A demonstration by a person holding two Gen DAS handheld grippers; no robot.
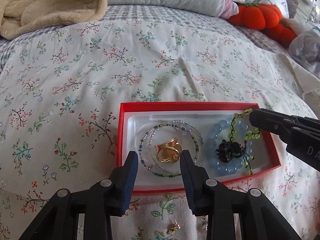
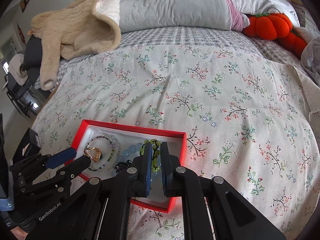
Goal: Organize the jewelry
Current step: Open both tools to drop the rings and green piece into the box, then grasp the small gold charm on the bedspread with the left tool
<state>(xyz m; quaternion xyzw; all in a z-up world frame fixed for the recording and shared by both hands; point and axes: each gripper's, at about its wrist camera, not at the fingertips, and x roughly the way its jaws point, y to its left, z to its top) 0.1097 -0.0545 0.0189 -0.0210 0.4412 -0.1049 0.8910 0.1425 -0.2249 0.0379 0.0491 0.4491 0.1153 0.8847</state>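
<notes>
A red box [image 1: 128, 106] with a white liner lies on the floral bedspread. In it are a thin beaded necklace [image 1: 176, 124], a gold ring [image 1: 169, 153], a pale blue bead bracelet [image 1: 215, 132], a black ornament [image 1: 229, 151] and a green bead string [image 1: 234, 123]. My left gripper [image 1: 159, 155] is open, its tips on either side of the gold ring, just above it. My right gripper [image 2: 156, 146] is nearly shut around the green bead string [image 2: 155, 154] over the box's right end; it also shows in the left wrist view [image 1: 252, 118].
Small gold earrings [image 1: 174, 229] lie on the bedspread in front of the box. A beige blanket [image 2: 76, 28], grey pillows [image 2: 176, 2] and an orange pumpkin plush [image 2: 268, 25] lie at the back. A black box [image 2: 30, 142] sits left of the red box.
</notes>
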